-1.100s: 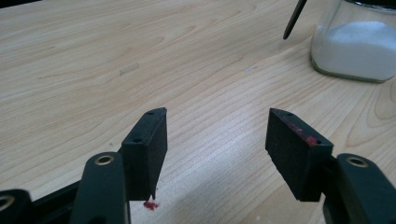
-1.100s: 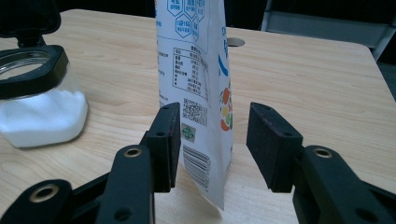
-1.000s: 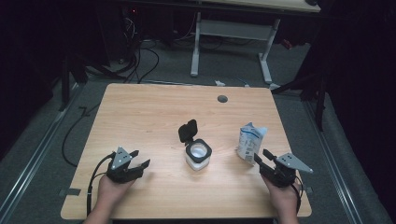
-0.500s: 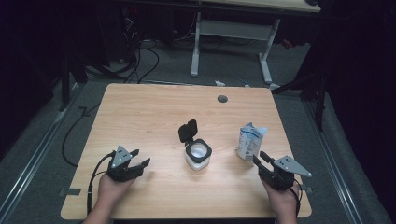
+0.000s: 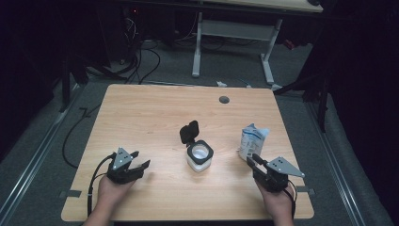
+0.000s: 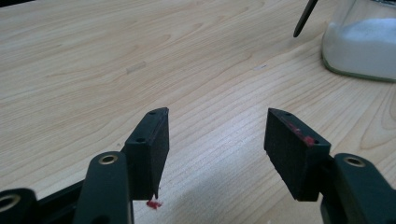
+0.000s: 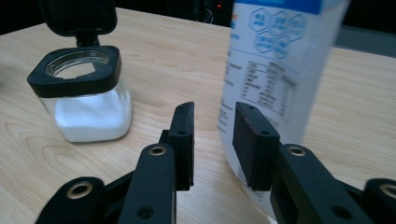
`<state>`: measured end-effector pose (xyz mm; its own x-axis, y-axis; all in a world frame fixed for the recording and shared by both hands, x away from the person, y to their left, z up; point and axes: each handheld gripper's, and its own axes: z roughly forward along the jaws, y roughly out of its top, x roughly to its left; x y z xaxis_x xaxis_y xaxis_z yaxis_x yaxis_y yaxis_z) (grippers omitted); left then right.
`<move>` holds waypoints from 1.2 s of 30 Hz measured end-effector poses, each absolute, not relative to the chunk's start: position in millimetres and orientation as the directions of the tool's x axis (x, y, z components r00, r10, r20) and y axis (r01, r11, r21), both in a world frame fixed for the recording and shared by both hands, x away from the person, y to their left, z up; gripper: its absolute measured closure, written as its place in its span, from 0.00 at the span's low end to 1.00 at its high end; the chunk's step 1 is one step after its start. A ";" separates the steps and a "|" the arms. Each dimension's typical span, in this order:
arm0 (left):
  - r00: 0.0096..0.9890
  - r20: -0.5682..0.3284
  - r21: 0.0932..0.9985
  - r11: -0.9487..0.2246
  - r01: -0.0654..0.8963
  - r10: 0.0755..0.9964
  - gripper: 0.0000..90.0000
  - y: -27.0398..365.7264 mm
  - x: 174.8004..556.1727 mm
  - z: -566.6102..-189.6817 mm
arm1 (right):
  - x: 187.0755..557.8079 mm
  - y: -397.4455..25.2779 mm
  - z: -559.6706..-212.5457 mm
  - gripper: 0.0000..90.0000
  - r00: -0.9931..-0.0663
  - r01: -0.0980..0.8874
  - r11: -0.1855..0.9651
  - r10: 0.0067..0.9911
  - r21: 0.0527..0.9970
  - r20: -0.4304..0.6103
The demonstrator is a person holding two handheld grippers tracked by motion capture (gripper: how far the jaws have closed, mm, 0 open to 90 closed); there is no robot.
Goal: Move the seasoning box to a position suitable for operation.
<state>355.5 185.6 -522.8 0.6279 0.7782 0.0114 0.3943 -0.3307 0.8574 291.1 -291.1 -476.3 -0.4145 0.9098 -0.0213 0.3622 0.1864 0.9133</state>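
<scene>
Both grippers are black: the left gripper (image 5: 134, 165) trails a black cable, the right gripper (image 5: 254, 161) carries a grey three-cornered plate, and brass-ringed screw holes mark the jaws.

Right gripper view: white-and-blue printed pouch (image 7: 275, 70) cut off at top, print blurred, base behind black fingers (image 7: 252, 140). Left gripper view: clear glass jar of white powder (image 6: 362, 42) cropped top-right.

My jaws stand wide apart over bare desk (image 6: 93, 60); glass jar (image 6: 359, 46) with white powder sits far right, untouched
</scene>
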 end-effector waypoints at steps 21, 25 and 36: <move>0.573 -0.007 0.856 -0.292 0.428 0.819 0.45 210.4 339.4 -522.8 | 313.7 -228.9 -499.8 0.93 -0.586 0.385 0.292 0.810 0.876 -0.013; 0.566 -0.005 0.857 -0.288 0.427 0.824 0.45 213.1 337.3 -522.6 | 315.0 -215.3 -504.3 1.00 -0.615 0.381 0.335 0.788 0.862 -0.034; 0.536 -0.048 0.868 -0.230 0.439 0.843 0.51 204.0 340.0 -518.9 | 319.4 -204.0 -510.7 1.00 -0.626 0.399 0.350 0.779 0.847 -0.027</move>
<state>340.0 204.0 -518.9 0.5356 0.8431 -0.0477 0.4393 -0.2299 0.8684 319.4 -204.0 -510.7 -0.6259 0.7794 -0.0270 0.3993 0.3500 0.8474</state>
